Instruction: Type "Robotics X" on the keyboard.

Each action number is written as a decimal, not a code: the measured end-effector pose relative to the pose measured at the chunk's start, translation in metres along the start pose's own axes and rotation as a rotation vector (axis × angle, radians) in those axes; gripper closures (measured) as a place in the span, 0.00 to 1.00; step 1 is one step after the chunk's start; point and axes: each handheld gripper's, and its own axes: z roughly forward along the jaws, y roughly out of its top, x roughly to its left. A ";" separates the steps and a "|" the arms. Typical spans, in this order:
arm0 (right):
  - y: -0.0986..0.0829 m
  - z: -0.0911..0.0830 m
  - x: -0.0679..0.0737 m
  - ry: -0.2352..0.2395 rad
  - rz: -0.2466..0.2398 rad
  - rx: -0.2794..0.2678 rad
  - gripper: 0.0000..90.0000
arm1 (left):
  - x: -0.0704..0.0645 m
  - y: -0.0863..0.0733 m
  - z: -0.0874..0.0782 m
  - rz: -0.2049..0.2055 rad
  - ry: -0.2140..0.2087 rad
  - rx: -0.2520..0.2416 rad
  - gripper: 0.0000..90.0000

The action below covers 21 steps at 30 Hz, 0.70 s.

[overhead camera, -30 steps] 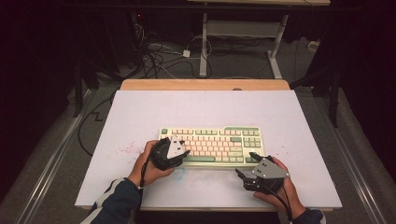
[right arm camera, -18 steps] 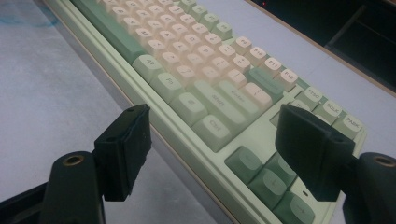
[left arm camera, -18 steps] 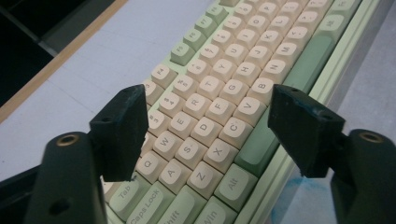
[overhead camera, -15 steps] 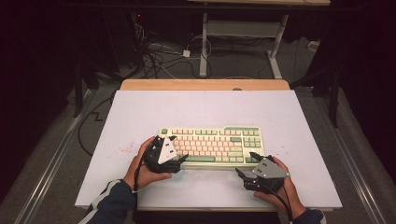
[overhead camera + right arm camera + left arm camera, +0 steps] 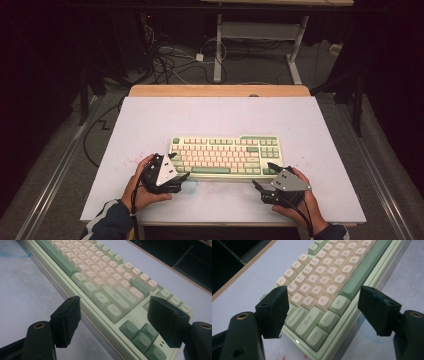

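Note:
A cream and sage-green keyboard (image 5: 225, 156) lies flat near the middle of the white table (image 5: 220, 115). My left gripper (image 5: 180, 166) is open at the keyboard's front left corner. In the left gripper view the gripper (image 5: 324, 300) straddles the Ctrl, Shift and Win keys of the keyboard (image 5: 329, 277) without closing on them. My right gripper (image 5: 262, 175) is open at the front right corner. In the right gripper view the gripper (image 5: 116, 307) frames the right Ctrl and arrow keys of the keyboard (image 5: 100, 272). Nothing is gripped.
A wooden strip (image 5: 220, 90) runs along the table's far edge. Beyond it, cables (image 5: 170, 60) lie on the floor by a desk frame (image 5: 218, 45). A faint blue smear (image 5: 192, 186) and red specks (image 5: 131, 161) mark the table top near the keyboard's front.
My left gripper has slid a little left and toward the near edge, off the keys to the keyboard's front left corner. The right gripper and the keyboard have stayed put.

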 end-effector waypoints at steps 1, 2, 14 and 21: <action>0.000 0.000 0.000 0.001 0.000 0.000 0.31 | 0.002 0.000 -0.002 -0.003 0.006 0.001 0.27; 0.000 0.000 0.000 0.002 -0.001 0.001 0.31 | 0.004 -0.001 -0.003 -0.004 0.011 0.002 0.29; 0.000 0.001 0.001 0.006 -0.008 0.008 0.31 | 0.020 0.012 -0.009 -0.132 -0.004 0.018 0.87; 0.000 0.003 0.002 0.013 -0.014 0.017 0.31 | 0.021 0.021 0.004 -0.139 -0.018 0.052 0.97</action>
